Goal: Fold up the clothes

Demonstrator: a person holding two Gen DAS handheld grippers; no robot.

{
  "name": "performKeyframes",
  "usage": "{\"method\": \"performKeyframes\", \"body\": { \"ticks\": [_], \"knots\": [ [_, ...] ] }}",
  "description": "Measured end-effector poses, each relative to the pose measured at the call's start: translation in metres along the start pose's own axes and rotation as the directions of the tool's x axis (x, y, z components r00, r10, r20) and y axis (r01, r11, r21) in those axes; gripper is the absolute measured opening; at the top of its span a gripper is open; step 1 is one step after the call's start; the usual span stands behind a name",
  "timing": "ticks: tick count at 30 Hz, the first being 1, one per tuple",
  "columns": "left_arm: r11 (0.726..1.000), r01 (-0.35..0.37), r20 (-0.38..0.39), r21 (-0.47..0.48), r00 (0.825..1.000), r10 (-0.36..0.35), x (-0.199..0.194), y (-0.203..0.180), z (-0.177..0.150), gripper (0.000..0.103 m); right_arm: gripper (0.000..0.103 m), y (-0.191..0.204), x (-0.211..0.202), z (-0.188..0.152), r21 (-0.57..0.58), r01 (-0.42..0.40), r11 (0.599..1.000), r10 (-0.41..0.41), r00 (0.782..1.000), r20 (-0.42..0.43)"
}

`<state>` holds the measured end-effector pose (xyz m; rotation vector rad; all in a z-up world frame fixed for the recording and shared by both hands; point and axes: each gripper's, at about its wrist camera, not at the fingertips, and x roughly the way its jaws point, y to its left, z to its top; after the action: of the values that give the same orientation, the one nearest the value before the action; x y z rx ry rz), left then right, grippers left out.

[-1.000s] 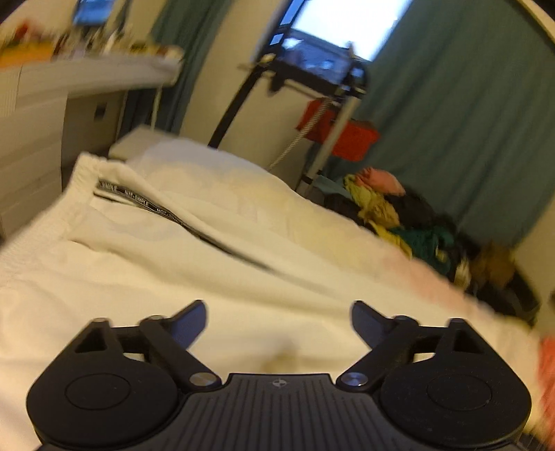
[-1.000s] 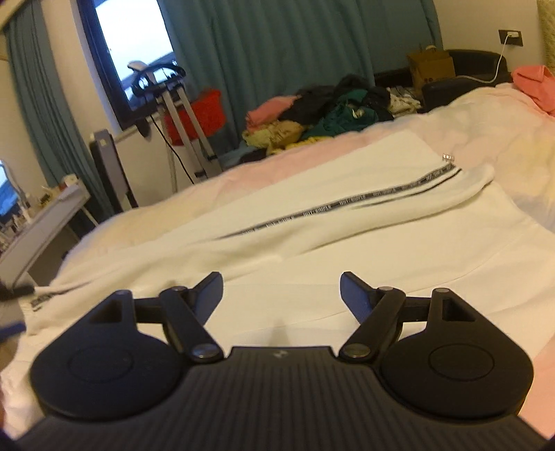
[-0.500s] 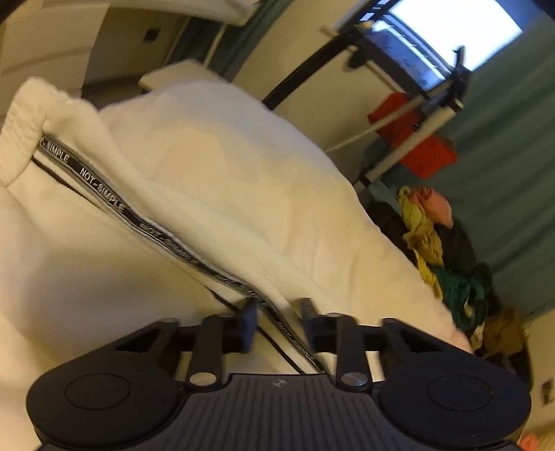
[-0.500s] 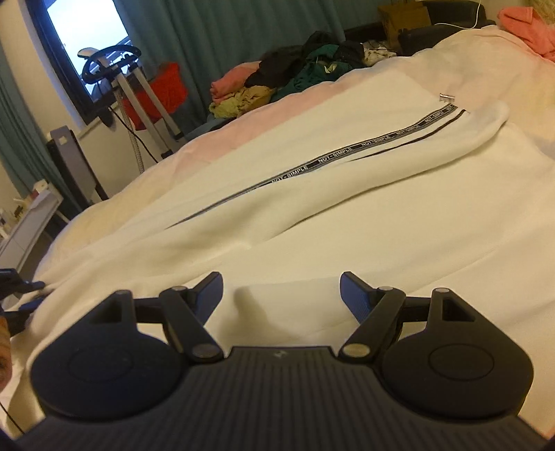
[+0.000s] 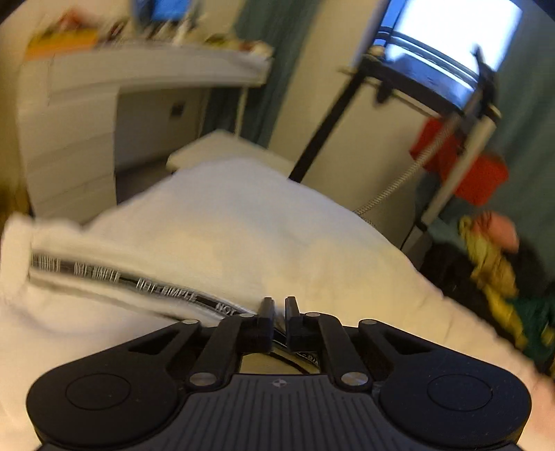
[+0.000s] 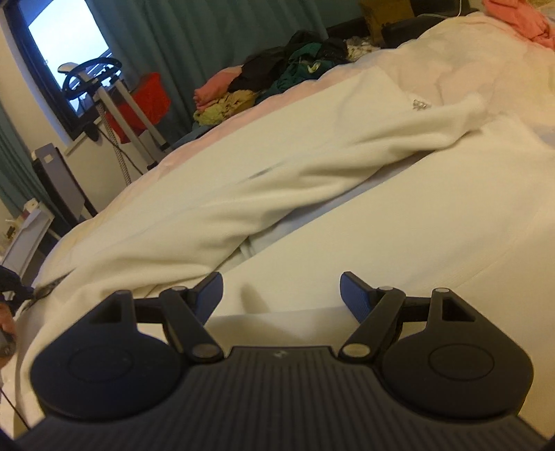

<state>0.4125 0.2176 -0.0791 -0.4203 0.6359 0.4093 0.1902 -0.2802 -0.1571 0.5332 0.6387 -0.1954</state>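
A white garment [image 6: 347,166] with a black lettered stripe [image 5: 138,282] lies spread on the bed. My left gripper [image 5: 279,307] is shut on the garment's striped edge and holds it lifted. In the right wrist view the lifted edge forms a long raised fold [image 6: 242,194] across the garment, and the stripe is turned out of sight. My right gripper [image 6: 281,288] is open and empty, low over the flat white cloth near me.
A pile of mixed clothes [image 6: 277,79] lies at the far edge of the bed. A metal stand with a red bag [image 5: 461,166] is by the window. A white desk [image 5: 104,104] stands past the bed. A pink cloth [image 6: 517,20] lies far right.
My left gripper has shut on the striped edge and raised it, folding it over. The stripe has turned out of sight in the right wrist view. My right gripper stays open, lower over the cloth.
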Motion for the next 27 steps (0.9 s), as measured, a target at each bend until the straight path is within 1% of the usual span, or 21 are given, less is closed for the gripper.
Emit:
{"method": "performKeyframes", "body": {
  "ticks": [1,2,3,4,6,8,10,12,14,16,17,18,19,20,21,22,24,25,26,27],
  "knots": [
    [0.999,0.006,0.015,0.050,1.000,-0.007,-0.004,-0.007,-0.003,0.021,0.076,-0.001,-0.001,0.002,0.001,0.002,1.000,-0.002,1.000,0.008],
    [0.995,0.011,0.030,0.099,0.999,-0.014,-0.008,-0.013,-0.005,0.030,0.076,-0.001,-0.003,0.003,0.006,0.002,1.000,-0.002,1.000,0.013],
    [0.987,0.018,0.028,0.157,0.999,-0.023,-0.014,-0.019,-0.009,0.032,0.076,-0.002,-0.004,0.004,0.011,-0.001,1.000,0.001,1.000,0.016],
    [0.977,0.043,0.026,0.210,0.998,-0.050,-0.024,-0.026,-0.019,0.036,0.076,-0.003,-0.005,0.006,0.015,-0.007,1.000,0.006,1.000,0.019],
    [0.946,0.093,0.018,0.311,0.994,-0.103,-0.044,-0.038,-0.038,0.042,0.076,-0.004,-0.006,0.008,0.009,-0.007,1.000,0.006,1.000,0.029],
    [0.902,0.140,0.004,0.409,0.988,-0.156,-0.065,-0.050,-0.056,0.053,0.076,-0.006,-0.007,0.011,0.017,-0.012,1.000,0.012,0.999,0.031],
    [0.861,0.221,-0.038,0.458,0.973,-0.229,-0.094,-0.056,-0.092,0.054,0.076,-0.017,-0.006,0.018,0.076,-0.049,0.996,0.048,0.999,0.016],
    [0.849,0.281,-0.090,0.447,0.959,-0.270,-0.118,-0.054,-0.124,0.054,0.076,-0.032,-0.006,0.027,0.146,-0.084,0.986,0.083,0.996,0.017],
    [0.836,0.340,-0.142,0.431,0.940,-0.309,-0.142,-0.050,-0.157,0.058,0.076,-0.050,-0.006,0.037,0.224,-0.115,0.968,0.111,0.993,0.030],
    [0.877,0.385,-0.213,0.288,0.918,-0.333,-0.147,-0.040,-0.173,0.060,0.077,-0.073,-0.004,0.047,0.307,-0.138,0.942,0.132,0.990,0.039],
    [0.891,0.401,-0.247,0.212,0.904,-0.348,-0.150,-0.035,-0.180,0.063,0.077,-0.084,-0.003,0.052,0.347,-0.147,0.926,0.140,0.989,0.045],
    [0.898,0.419,-0.257,0.135,0.890,-0.377,-0.148,-0.029,-0.185,0.064,0.077,-0.098,0.001,0.056,0.400,-0.151,0.904,0.141,0.989,0.053],
    [0.899,0.435,-0.264,0.057,0.875,-0.406,-0.146,-0.024,-0.189,0.067,0.072,-0.111,0.005,0.060,0.452,-0.154,0.879,0.142,0.988,0.061],
    [0.894,0.447,-0.268,-0.021,0.859,-0.436,-0.144,-0.018,-0.193,0.070,0.072,-0.124,0.009,0.065,0.502,-0.158,0.850,0.142,0.987,0.070],
    [0.892,0.445,-0.279,-0.079,0.849,-0.449,-0.136,-0.016,-0.193,0.071,0.072,-0.135,0.017,0.068,0.545,-0.158,0.824,0.137,0.987,0.079],
    [0.883,0.446,-0.295,-0.144,0.833,-0.469,-0.130,-0.010,-0.189,0.071,0.071,-0.146,0.024,0.071,0.585,-0.159,0.795,0.132,0.987,0.088],
    [0.855,0.439,-0.321,-0.274,0.797,-0.512,-0.117,0.000,-0.182,0.071,0.072,-0.160,0.042,0.075,0.607,-0.150,0.780,0.121,0.989,0.089],
    [0.828,0.452,-0.328,-0.331,0.768,-0.550,-0.107,0.004,-0.174,0.072,0.067,-0.167,0.050,0.076,0.615,-0.143,0.775,0.111,0.990,0.090],
    [0.798,0.463,-0.332,-0.386,0.737,-0.589,-0.096,0.008,-0.166,0.074,0.066,-0.174,0.057,0.078,0.631,-0.156,0.760,0.107,0.988,0.115],
    [0.778,0.480,-0.332,-0.406,0.716,-0.615,-0.096,0.009,-0.165,0.075,0.063,-0.181,0.061,0.080,0.653,-0.177,0.737,0.104,0.983,0.149]
  ]
}}
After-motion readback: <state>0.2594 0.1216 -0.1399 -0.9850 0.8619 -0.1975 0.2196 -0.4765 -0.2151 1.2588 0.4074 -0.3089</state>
